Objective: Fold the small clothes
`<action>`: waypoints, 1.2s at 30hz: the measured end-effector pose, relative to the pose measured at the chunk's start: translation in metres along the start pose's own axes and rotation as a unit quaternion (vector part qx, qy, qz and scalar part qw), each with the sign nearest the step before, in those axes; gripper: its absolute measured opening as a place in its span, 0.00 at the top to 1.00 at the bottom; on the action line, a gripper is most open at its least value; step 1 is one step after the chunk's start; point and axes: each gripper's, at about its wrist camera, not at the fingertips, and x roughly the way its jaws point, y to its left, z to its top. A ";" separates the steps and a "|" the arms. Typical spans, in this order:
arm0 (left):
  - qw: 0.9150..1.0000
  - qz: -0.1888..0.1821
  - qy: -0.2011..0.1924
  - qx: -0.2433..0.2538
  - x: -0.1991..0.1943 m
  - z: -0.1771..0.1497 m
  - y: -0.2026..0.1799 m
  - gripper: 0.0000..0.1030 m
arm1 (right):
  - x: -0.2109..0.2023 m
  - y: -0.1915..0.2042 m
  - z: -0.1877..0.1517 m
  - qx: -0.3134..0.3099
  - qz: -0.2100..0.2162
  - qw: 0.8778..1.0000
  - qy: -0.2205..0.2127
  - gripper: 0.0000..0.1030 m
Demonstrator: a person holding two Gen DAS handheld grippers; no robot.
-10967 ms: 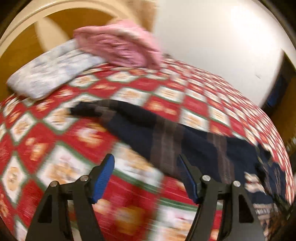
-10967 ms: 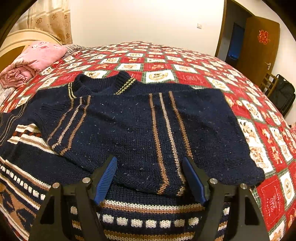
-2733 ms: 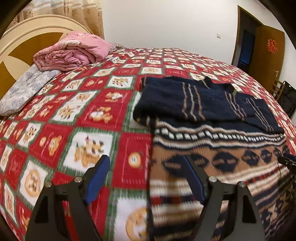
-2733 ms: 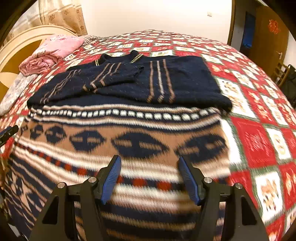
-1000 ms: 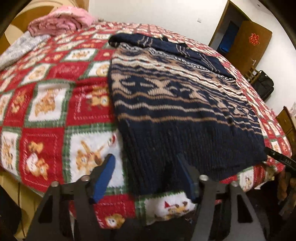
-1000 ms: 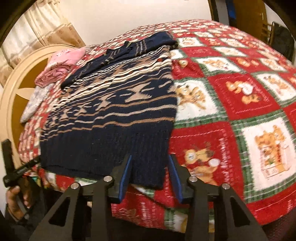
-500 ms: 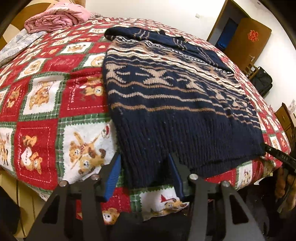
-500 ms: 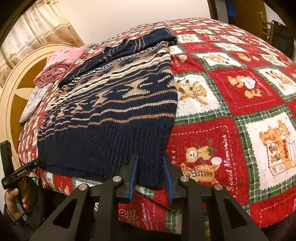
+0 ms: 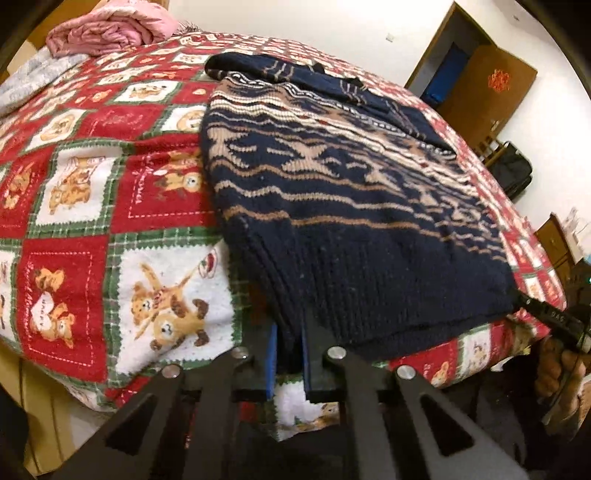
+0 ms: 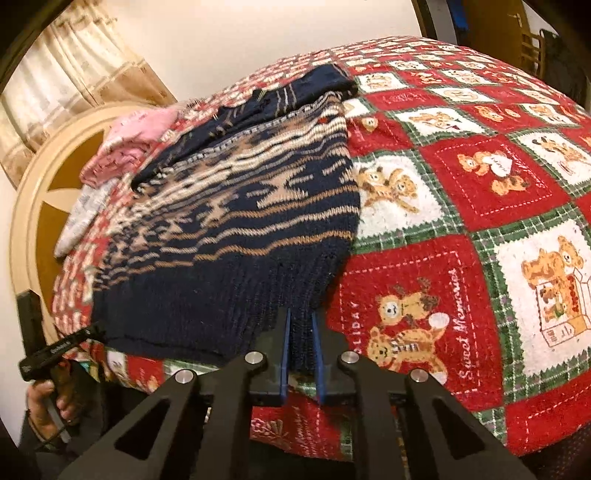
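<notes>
**Both grippers clamped on sweater hem at bed edge**

The navy patterned sweater [image 9: 351, 206] lies flat on the red-and-white teddy-bear bedspread [image 9: 81, 206], its plain ribbed hem at the near edge of the bed and its collar end pointing toward the far side. Tan and cream bands run across the middle; the sleeves appear folded over the upper part.

Left gripper [image 9: 288, 350]: the blue pads stand narrow, nearly together, with the near left corner of the ribbed hem pinched between them. The knit bunches up from the pads in a raised ridge.

Right gripper [image 10: 301, 354]: the jaws are closing to a narrow gap, and the near right corner of the hem sits between the blue pads, pressed on both sides. The fabric rises in vertical ribs from the grip.

In the left wrist view, the right gripper shows at the opposite hem corner, with the person's hand [image 9: 561, 373] below it. In the right wrist view, the left gripper and the person's other hand [image 10: 51, 402] appear likewise.

A pink quilt [image 9: 107, 35], folded, rests near the headboard [image 10: 40, 206], well apart from the sweater.
</notes>
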 end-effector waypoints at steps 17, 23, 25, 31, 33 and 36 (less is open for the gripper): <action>0.998 -0.030 -0.055 0.009 -0.033 0.017 0.001 0.90 | -0.030 0.004 0.011 0.010 0.047 0.997 -0.056 0.91; 0.994 -0.053 -0.091 0.005 -0.052 0.039 0.004 0.91 | -0.046 0.001 0.030 0.022 0.075 0.994 -0.081 0.94; 0.993 -0.055 -0.102 0.006 -0.056 0.052 0.005 0.91 | -0.048 0.003 0.041 0.021 0.075 0.993 -0.090 0.94; 0.991 -0.055 -0.119 0.014 -0.053 0.080 -0.002 0.91 | -0.046 0.016 0.071 0.014 0.074 0.991 -0.107 0.94; 0.991 -0.054 -0.122 0.017 -0.052 0.091 -0.003 0.91 | -0.045 0.019 0.084 0.013 0.075 0.991 -0.114 0.94; 0.990 -0.048 -0.127 0.022 -0.051 0.106 -0.003 0.91 | -0.044 0.022 0.101 0.009 0.073 0.990 -0.120 0.94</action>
